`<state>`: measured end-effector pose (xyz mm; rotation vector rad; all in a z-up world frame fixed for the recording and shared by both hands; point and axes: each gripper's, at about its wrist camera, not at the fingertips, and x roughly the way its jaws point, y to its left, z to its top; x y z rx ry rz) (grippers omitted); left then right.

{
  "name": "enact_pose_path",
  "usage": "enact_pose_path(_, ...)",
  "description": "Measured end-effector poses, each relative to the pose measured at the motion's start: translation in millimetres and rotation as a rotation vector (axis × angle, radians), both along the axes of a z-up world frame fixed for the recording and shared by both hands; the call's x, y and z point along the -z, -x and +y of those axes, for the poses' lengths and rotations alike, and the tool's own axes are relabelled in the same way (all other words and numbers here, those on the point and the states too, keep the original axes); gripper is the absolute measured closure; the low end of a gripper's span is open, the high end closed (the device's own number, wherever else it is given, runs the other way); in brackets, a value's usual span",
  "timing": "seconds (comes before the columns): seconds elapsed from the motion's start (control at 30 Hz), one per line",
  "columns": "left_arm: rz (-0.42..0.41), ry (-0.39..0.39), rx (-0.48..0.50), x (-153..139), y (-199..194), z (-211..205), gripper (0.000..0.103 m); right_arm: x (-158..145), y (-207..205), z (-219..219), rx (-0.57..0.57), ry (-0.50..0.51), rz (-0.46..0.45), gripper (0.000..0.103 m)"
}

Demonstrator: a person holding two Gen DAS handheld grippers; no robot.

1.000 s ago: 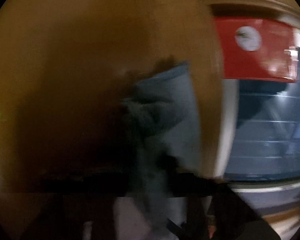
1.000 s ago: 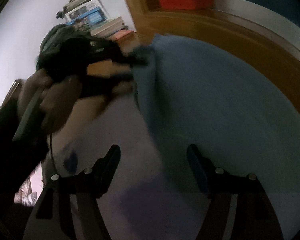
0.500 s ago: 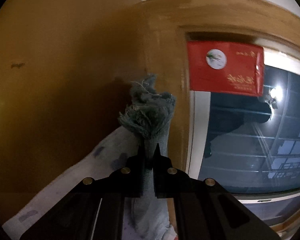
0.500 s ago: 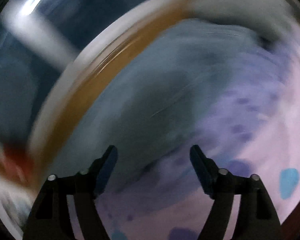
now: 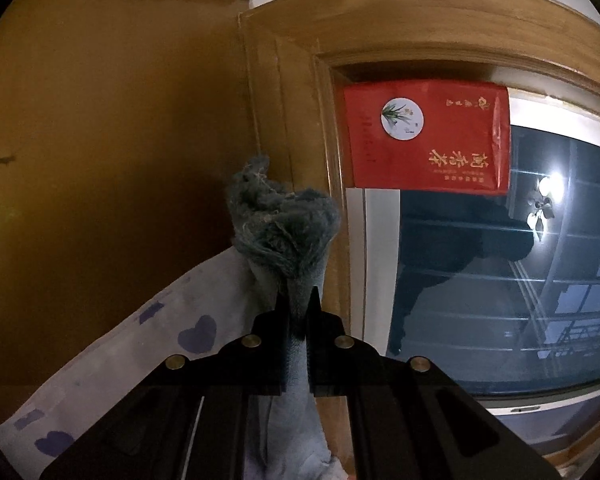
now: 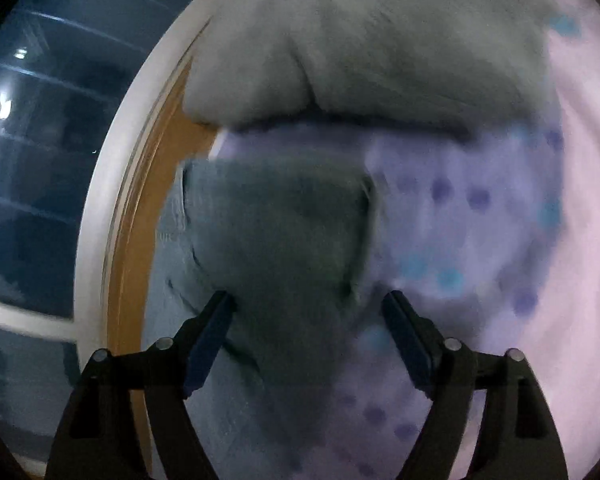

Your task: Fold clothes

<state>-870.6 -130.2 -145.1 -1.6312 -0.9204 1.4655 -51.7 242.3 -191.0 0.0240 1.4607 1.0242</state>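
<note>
Pinching the soft, limp garment (image 5: 284, 236) by its frayed edge, left gripper (image 5: 297, 304) stays closed; right gripper (image 6: 306, 312) gapes wide above the bedsheet (image 6: 480, 208), ready to take a corner.

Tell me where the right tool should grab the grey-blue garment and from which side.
Probably the near, darker hem flap of the grey-blue garment, approached straight ahead from the right tool, whose open jaws already straddle it. That edge lies free on the patterned sheet; the left tool pinches another end.

Dim, warm cast; lamp glare (image 5: 555, 182) (reflected); right view motion-blurred; fisheye edges.
</note>
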Motion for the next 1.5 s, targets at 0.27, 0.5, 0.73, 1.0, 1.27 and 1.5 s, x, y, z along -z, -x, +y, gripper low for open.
enact_pose_path(0.27, 0.032, -0.049, -0.033, -10, -7, -13, 0.098, -36, -19, 9, -0.014, -0.131, 0.123, 0.083)
enact_pose_path(0.5, -0.026, -0.051, -0.12, -5, -35, -70, 0.098, -63, -20, -1, -0.017, -0.187, 0.11, 0.083)
enact_pose_path(0.73, -0.077, 0.073, -0.197, 24, -54, -136, 0.098, -34, -30, -54, -0.042, -0.078, 0.035, 0.083)
enact_pose_path(1.0, -0.131, 0.178, -0.23, 78, -60, -156, 0.098, 12, -32, -69, -0.058, 0.019, 0.005, 0.077)
enact_pose_path(1.27, 0.276, 0.383, -0.312, 21, -76, -184, 0.005, -32, -41, -89, -0.075, -0.052, -0.33, 0.036)
enact_pose_path(1.5, 1.212, 0.527, 0.252, -60, -194, -32, 0.005, -81, 150, -82, -0.763, -0.422, -1.162, 0.026)
